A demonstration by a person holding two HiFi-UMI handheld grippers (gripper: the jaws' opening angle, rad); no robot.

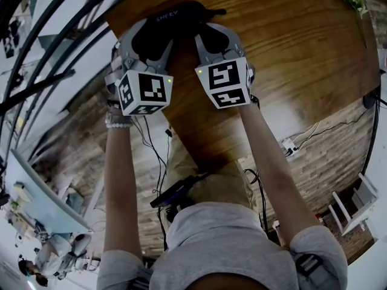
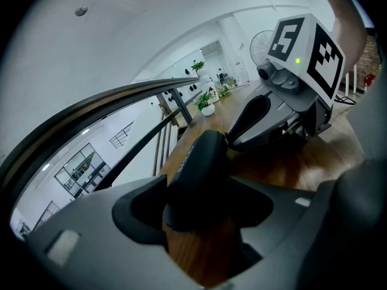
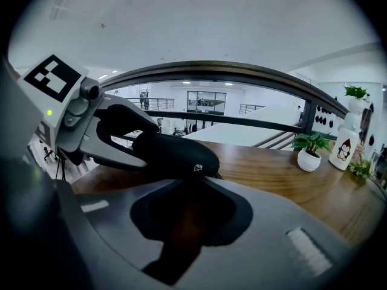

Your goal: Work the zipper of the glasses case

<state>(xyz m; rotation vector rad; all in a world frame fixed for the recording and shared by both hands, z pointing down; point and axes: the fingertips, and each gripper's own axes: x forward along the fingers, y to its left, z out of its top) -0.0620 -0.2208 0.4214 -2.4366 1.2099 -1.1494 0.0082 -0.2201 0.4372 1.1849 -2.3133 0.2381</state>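
Note:
A black glasses case (image 1: 175, 18) lies on the wooden table (image 1: 290, 59) near its far left edge. My left gripper (image 1: 156, 38) straddles the case's left part; in the left gripper view the case (image 2: 196, 171) sits clamped between the jaws of that gripper (image 2: 199, 189). My right gripper (image 1: 208, 35) is at the case's right end. In the right gripper view its tips (image 3: 193, 177) stand a narrow gap apart right under the case's end (image 3: 175, 153), with nothing seen pinched. A small zipper tab (image 1: 217, 11) sticks out free to the right.
A small potted plant (image 3: 309, 153) and a white penguin-shaped bottle (image 3: 346, 144) stand on the table to the right. A dark railing (image 3: 242, 77) runs behind the table's far edge. Cables and a power strip (image 1: 289, 145) lie on the floor below.

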